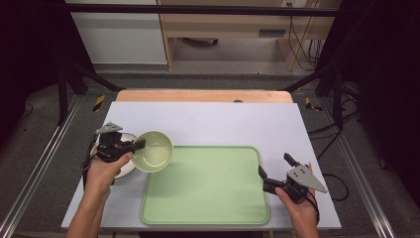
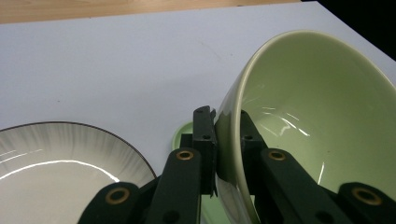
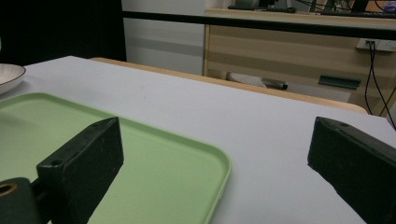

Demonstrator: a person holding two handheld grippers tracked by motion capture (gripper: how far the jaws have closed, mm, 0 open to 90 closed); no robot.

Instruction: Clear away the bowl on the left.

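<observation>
Bowl (image 1: 153,151) tilted, off the table, rim clamped in left gripper (image 1: 130,147) jaws, hanging over tray (image 1: 208,208) near-left corner, beside white plate (image 2: 51,156). Probably mid-transfer to tray; not set down. Tray bare, ample room. Right gripper (image 1: 275,171) jaws apart, holding nothing, at tray's right edge.
</observation>
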